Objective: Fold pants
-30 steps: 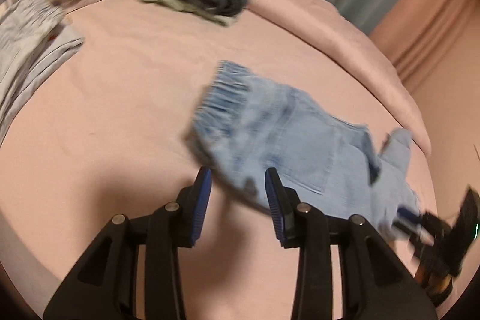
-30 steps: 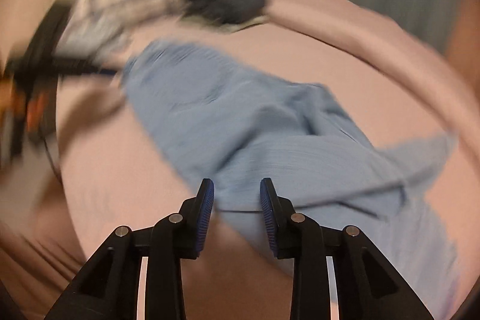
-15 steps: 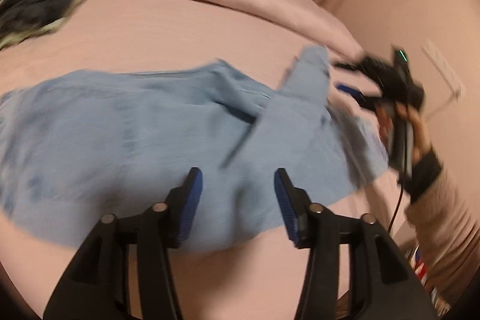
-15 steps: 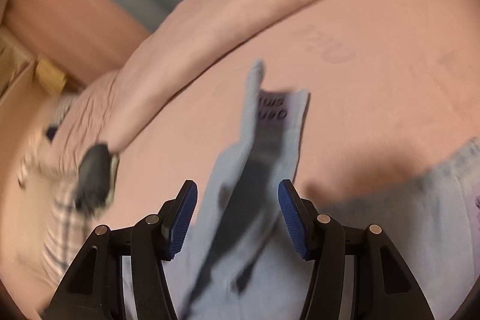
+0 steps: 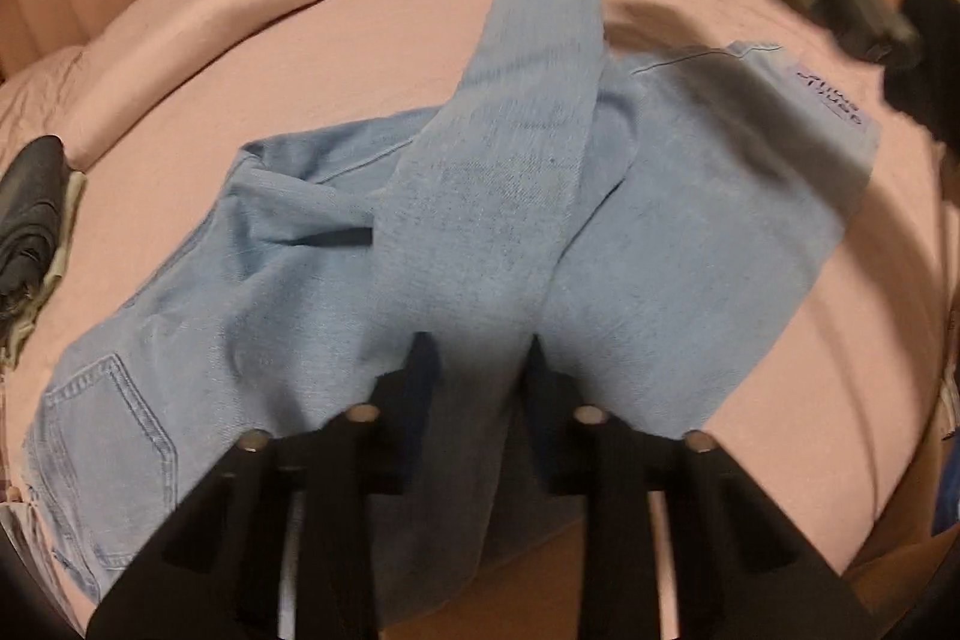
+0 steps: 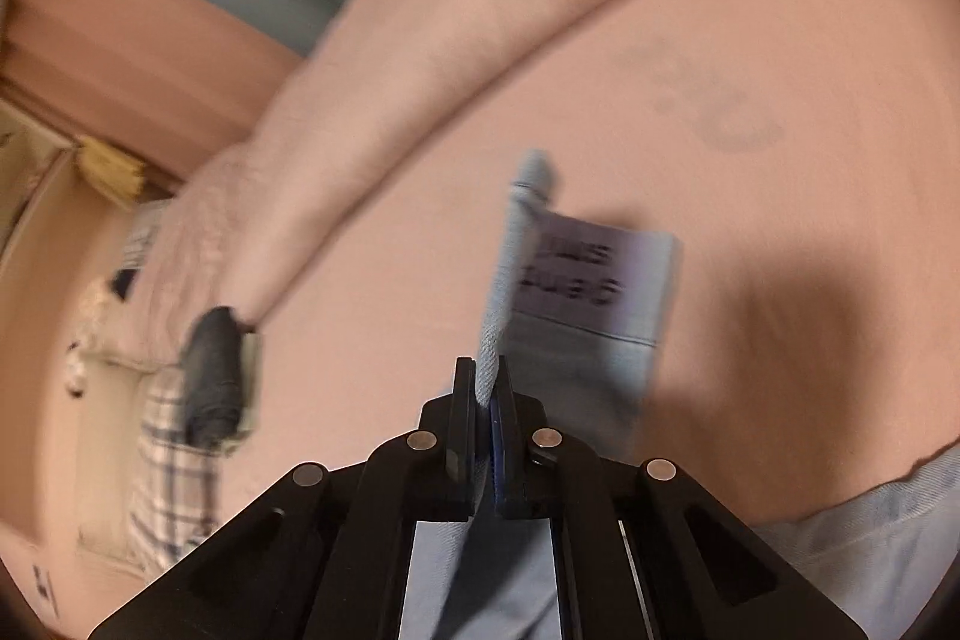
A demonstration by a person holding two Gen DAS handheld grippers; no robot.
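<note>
Two grippers pinched one leg of the jeans [image 5: 480, 196]: right gripper [image 6: 483, 400] clamped on the hem (lifted for folding), left gripper [image 5: 477, 358] closing on the cloth

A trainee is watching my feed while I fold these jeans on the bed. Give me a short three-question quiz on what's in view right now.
1. True or false: the right tool is clamped on an edge of the jeans.
2. Pick one: what else lies on the sheet? A. dark folded clothes B. a book C. a shoe
3. What colour is the sheet?

Key: 1 true; 2 A; 3 pink.
</note>
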